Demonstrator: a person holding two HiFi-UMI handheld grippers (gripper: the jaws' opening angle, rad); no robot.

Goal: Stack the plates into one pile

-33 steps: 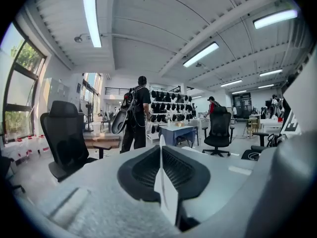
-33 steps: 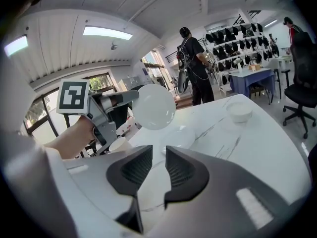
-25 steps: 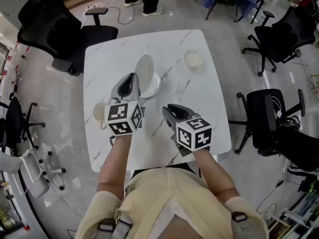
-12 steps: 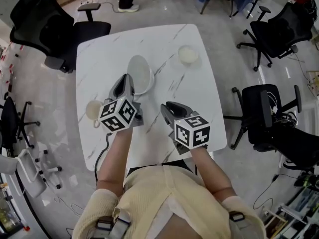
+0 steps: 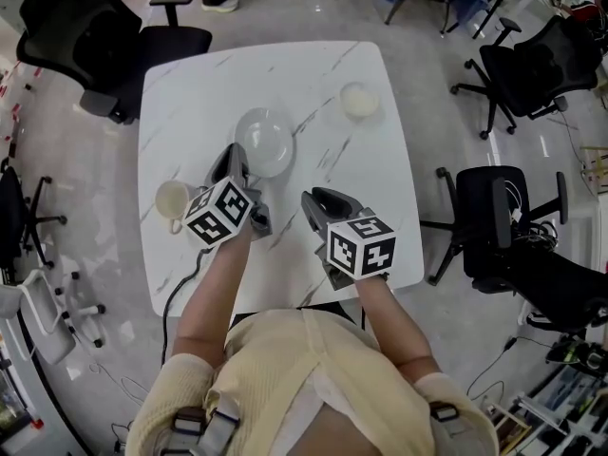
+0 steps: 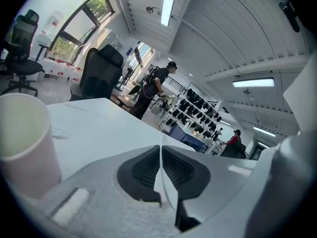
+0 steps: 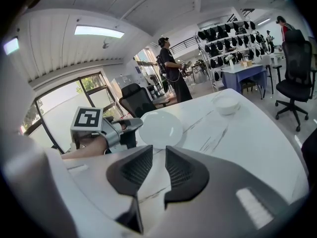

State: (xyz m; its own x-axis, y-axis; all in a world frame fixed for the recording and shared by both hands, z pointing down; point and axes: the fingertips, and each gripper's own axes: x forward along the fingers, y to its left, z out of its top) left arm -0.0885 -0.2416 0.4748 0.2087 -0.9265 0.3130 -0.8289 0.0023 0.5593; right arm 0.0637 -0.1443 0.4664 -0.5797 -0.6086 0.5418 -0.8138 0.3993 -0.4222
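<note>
Plate (image 5: 269, 141) round, no long axis; face up, near level, over tabletop (image 5: 190, 93) middle, toward far edge. Cannot tell if resting. Left gripper (image 5: 236, 160) pinches its near rim, jaws narrow, just eased a hair wider. Right gripper (image 5: 318, 203) over near edge, jaws half apart, nothing between. Bowl (image 5: 359, 101) by far right corner, cup (image 5: 172, 199) by left edge.
</note>
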